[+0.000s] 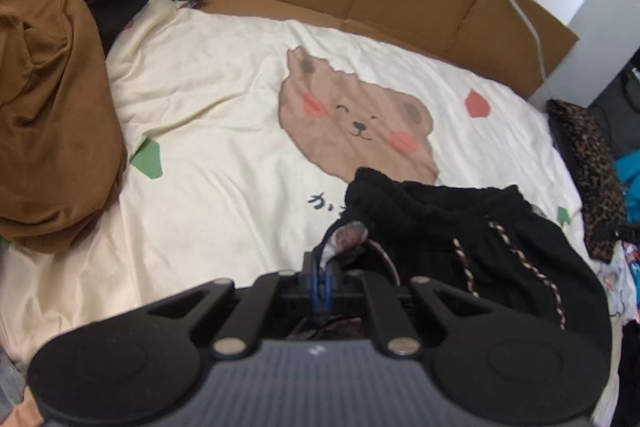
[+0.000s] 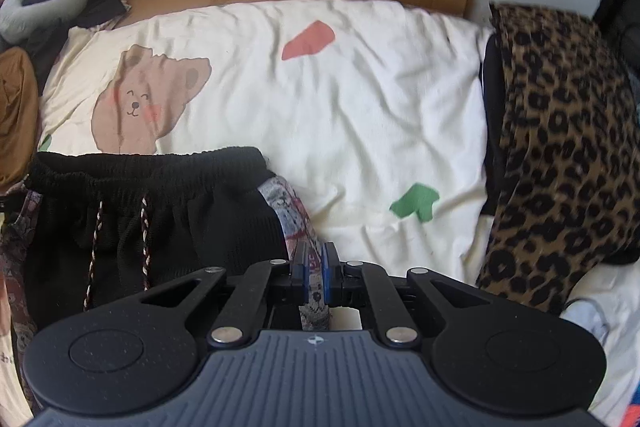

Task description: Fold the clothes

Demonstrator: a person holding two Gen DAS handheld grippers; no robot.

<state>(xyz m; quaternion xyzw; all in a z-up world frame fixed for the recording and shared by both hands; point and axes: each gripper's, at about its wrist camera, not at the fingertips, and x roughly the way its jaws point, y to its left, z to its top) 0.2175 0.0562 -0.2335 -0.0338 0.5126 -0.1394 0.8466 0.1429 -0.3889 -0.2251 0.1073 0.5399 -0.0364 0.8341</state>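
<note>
While both my grippers pinched the patterned lining at either side of the black shorts (image 2: 160,211), left (image 1: 323,273) and right (image 2: 314,269) clamped tight, the shorts hung over the sheet (image 2: 360,107).

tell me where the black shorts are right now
The black shorts hang between both grippers at the near edge of the cream bear sheet, waistband just below the bear print, leopard fabric to their right.
</note>
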